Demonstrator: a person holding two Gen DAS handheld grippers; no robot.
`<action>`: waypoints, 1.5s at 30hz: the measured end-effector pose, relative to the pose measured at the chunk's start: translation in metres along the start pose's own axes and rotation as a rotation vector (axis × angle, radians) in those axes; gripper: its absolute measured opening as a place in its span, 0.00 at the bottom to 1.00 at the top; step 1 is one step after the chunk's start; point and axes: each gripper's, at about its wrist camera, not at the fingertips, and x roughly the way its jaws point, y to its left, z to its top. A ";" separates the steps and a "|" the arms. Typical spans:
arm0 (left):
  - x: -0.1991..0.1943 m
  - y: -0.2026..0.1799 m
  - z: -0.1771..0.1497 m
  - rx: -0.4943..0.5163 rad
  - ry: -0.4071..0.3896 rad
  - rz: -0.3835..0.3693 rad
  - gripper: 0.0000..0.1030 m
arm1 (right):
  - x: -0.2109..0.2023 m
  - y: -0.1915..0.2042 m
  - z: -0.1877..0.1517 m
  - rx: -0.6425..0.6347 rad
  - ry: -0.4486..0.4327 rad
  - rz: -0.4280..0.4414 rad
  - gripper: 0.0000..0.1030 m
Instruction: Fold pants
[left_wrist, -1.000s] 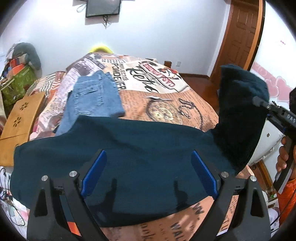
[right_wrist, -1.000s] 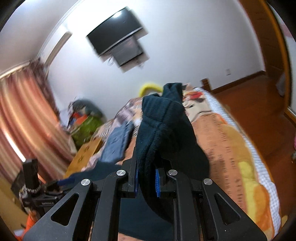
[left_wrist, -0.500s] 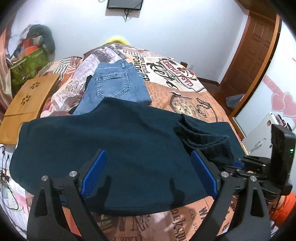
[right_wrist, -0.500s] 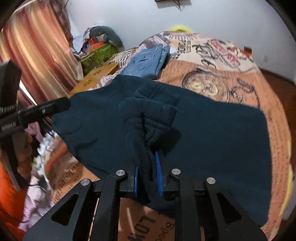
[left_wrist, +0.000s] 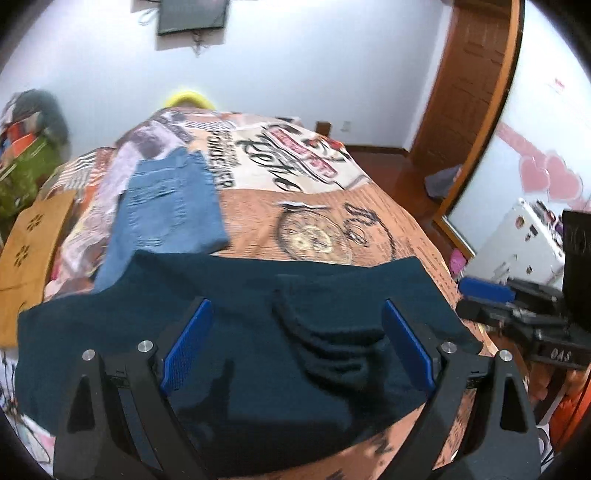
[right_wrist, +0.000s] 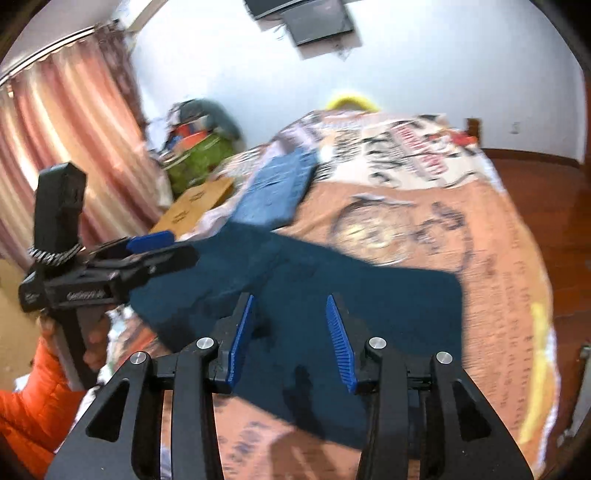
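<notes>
Dark teal pants (left_wrist: 236, 332) lie across the near end of the bed, with one end folded back onto the middle as a rumpled flap (left_wrist: 332, 347). My left gripper (left_wrist: 295, 350) hangs open above them with nothing between its blue pads. My right gripper (right_wrist: 291, 332) is over the same pants (right_wrist: 369, 295); its jaws are opening and the cloth lies below them, free of the pads. From the left wrist view the right gripper (left_wrist: 491, 295) shows at the right edge; in the right wrist view the left gripper (right_wrist: 159, 247) shows at the left.
Folded blue jeans (left_wrist: 170, 210) lie farther up the printed bedspread (left_wrist: 332, 229). A wooden board (left_wrist: 33, 236) and a green bag (right_wrist: 203, 158) sit left of the bed. A wooden door (left_wrist: 472, 81) stands at the right, pink curtains (right_wrist: 66, 140) at the left. An orange sleeve (right_wrist: 33, 410) is near.
The right gripper carried the lifted pant end down onto the spread pants, then let go and pulled back to the right. The left gripper stayed open.
</notes>
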 end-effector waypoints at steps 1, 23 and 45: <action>0.008 -0.005 0.001 0.006 0.015 -0.010 0.91 | 0.000 -0.009 0.000 0.009 0.006 -0.024 0.36; 0.041 0.016 -0.076 -0.007 0.185 0.017 0.94 | 0.023 -0.061 -0.078 0.161 0.181 -0.078 0.36; -0.114 0.190 -0.122 -0.380 -0.069 0.339 0.94 | 0.056 0.044 0.003 -0.122 0.115 -0.032 0.42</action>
